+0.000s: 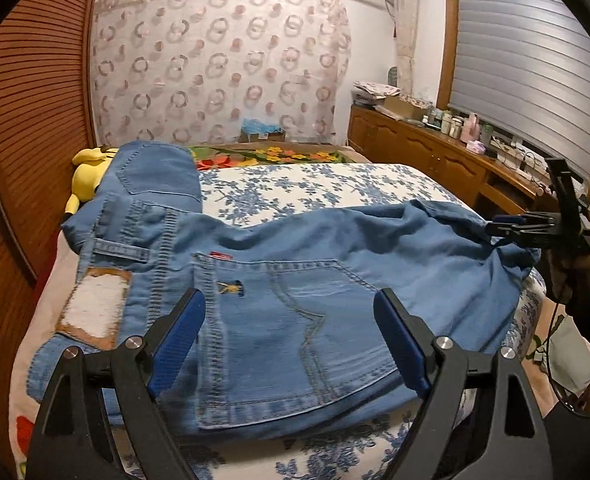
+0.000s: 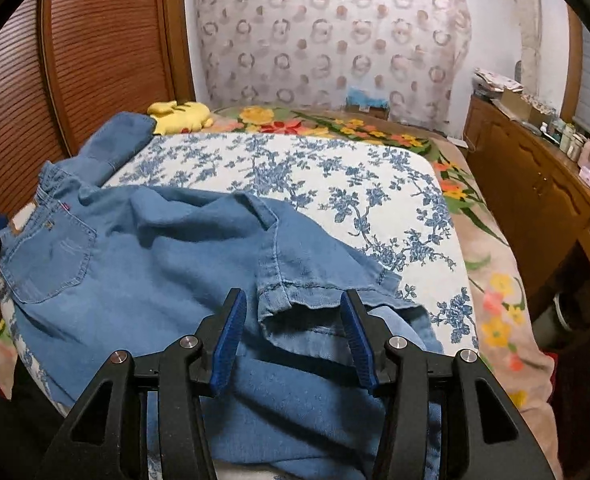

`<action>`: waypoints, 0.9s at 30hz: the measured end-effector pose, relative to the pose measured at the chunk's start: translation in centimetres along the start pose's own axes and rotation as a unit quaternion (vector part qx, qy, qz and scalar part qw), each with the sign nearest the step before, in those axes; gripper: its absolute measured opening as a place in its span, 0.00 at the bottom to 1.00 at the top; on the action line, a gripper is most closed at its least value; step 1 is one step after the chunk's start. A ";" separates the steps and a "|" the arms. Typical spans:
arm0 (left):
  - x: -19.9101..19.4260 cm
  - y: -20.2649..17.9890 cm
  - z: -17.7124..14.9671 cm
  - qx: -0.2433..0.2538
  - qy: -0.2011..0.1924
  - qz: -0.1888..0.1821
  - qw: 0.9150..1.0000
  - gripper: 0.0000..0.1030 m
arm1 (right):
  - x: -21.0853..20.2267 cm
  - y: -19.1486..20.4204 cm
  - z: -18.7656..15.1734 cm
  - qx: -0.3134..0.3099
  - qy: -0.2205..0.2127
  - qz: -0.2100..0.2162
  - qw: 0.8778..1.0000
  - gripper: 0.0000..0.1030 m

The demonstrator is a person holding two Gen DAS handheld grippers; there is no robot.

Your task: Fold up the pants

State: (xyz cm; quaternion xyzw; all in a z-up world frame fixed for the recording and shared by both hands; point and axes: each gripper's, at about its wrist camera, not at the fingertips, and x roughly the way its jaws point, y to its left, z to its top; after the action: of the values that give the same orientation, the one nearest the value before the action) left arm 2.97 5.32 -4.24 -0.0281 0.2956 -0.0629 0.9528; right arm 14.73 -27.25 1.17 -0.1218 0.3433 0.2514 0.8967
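Blue jeans (image 1: 295, 280) lie across the near end of the bed, back side up, with the waistband, leather patch (image 1: 93, 310) and back pocket (image 1: 295, 340) at the left. The legs are folded over, with a hem (image 2: 295, 300) lying on top at the right. My left gripper (image 1: 291, 304) is open and empty, just above the back pocket. My right gripper (image 2: 293, 300) is open, its fingers either side of the hem, not holding it. It also shows in the left wrist view (image 1: 535, 228) at the jeans' right end.
The bed has a blue floral cover (image 2: 335, 176) over a flowered blanket (image 2: 495, 280). A yellow plush toy (image 1: 89, 172) lies at the far left by the wooden slatted wall (image 1: 27, 120). A wooden cabinet (image 1: 435, 152) with bottles stands at the right.
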 end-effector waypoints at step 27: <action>-1.0 0.8 0.4 -0.013 -0.016 0.016 1.000 0.84 | -7.7 6.6 7.1 -0.053 -0.085 0.108 0.989 0.13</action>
State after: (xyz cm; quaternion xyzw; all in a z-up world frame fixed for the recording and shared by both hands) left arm 2.44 6.21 -3.39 -0.0363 0.2814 -0.0434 0.9579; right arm 10.21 -21.77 11.28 -0.1093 0.2634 0.3738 0.8826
